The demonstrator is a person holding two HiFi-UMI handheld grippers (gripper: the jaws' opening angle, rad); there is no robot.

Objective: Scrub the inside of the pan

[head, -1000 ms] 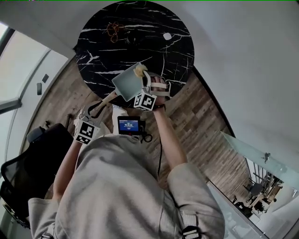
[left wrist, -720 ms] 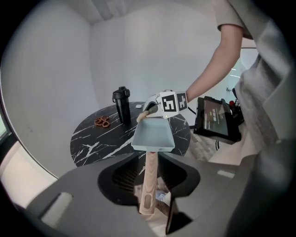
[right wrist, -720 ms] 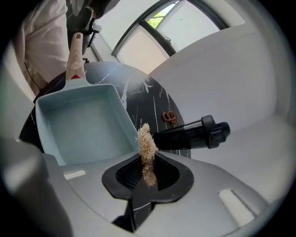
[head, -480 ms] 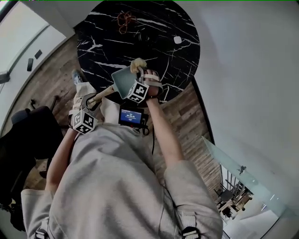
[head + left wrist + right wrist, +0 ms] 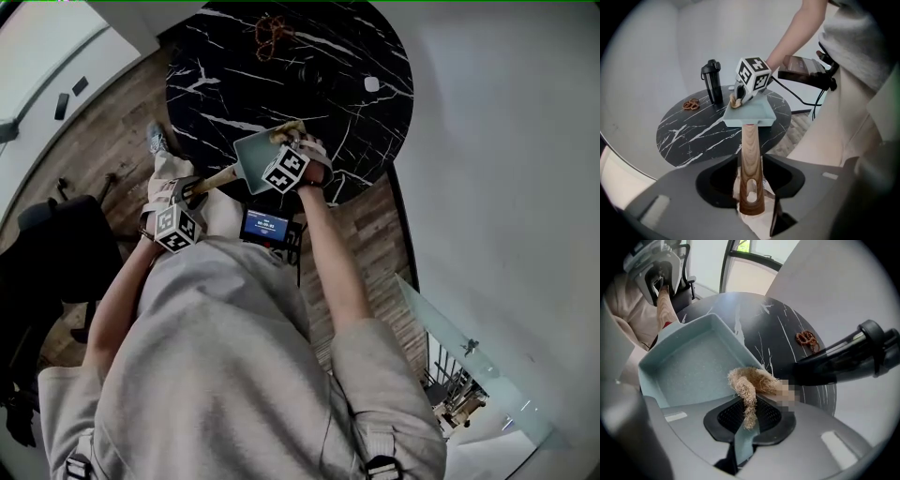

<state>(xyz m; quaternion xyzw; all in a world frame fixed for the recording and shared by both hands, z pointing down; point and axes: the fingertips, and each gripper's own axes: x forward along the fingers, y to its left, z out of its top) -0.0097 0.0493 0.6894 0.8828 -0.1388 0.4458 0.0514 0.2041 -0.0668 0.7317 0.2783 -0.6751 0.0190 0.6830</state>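
A pale blue square pan sits at the near edge of the table. Its wooden handle points back at me. My left gripper is around the handle's end and its jaws are opening, with a gap on each side of the wood. My right gripper is shut on a tan fibre scrubber at the pan's rim. A pale blue strip also runs down between its jaws.
The round black marble table carries a black bottle, a brown pretzel-like thing and a small white thing. A small screen hangs at my chest. A black chair stands left.
The left gripper has come closer to the pan along its handle. The right gripper stays at the pan's rim with the scrubber. The head view has swung a little.
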